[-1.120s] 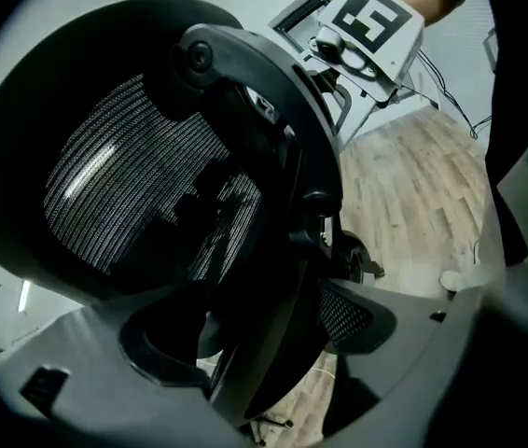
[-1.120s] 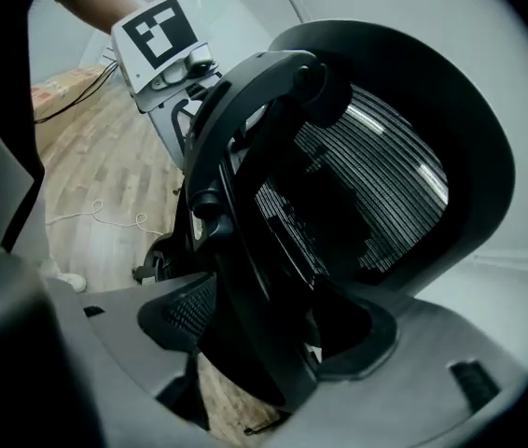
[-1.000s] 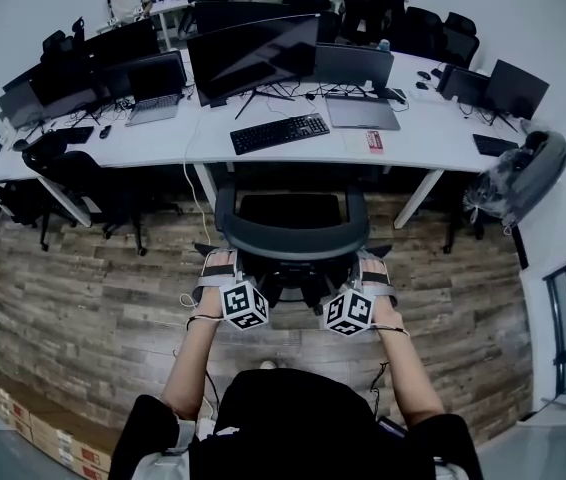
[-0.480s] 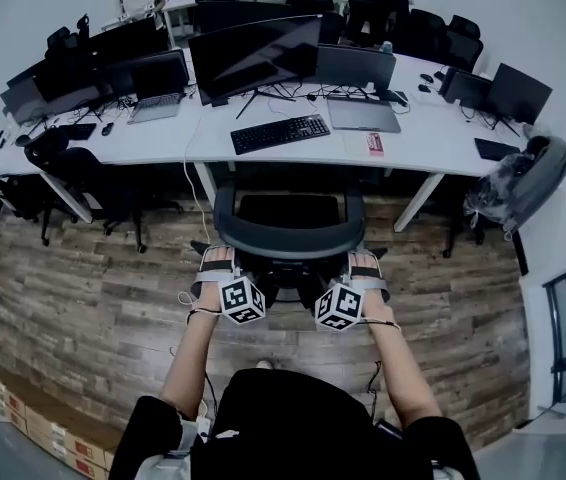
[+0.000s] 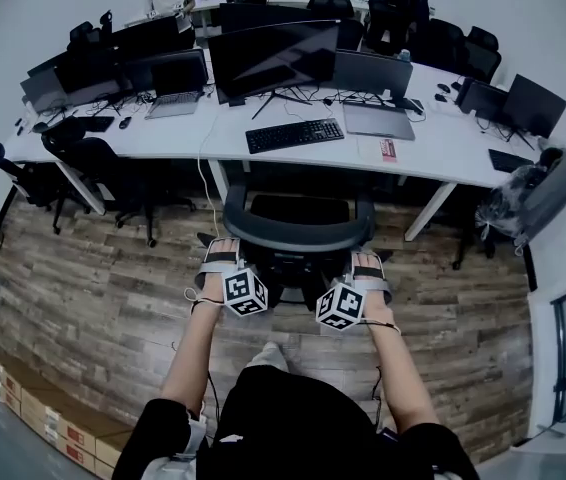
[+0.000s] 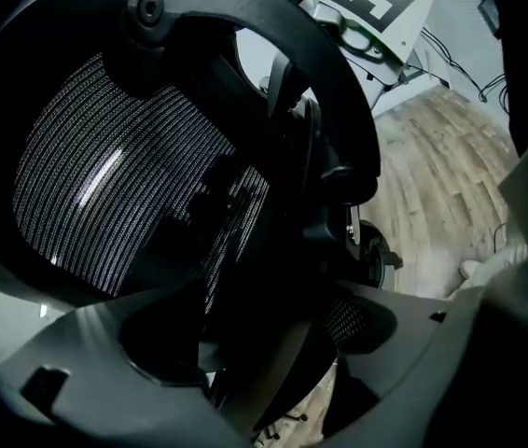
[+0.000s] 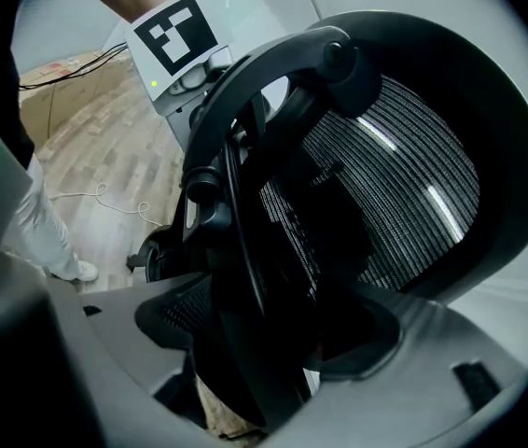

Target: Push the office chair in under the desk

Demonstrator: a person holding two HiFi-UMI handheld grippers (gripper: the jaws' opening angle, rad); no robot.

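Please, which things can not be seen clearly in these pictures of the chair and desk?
- Head view: the office chair's wheeled base, mostly under the chair itself.
- Both gripper views: the keyboard, blocked by the chair's mesh backrest, which fills the view.
- Head view: print on the pink card, too small.

- The head view looks from above the person, forward and steeply down, over the office chair (image 5: 295, 230) to the desk (image 5: 433, 148) and the room beyond.
- The left gripper view sits very close behind the mesh backrest (image 6: 124, 185), at its left side.
- The right gripper view mirrors it at the right side, equally close.
- All three views share the backrest and the wooden floor (image 5: 93, 298).
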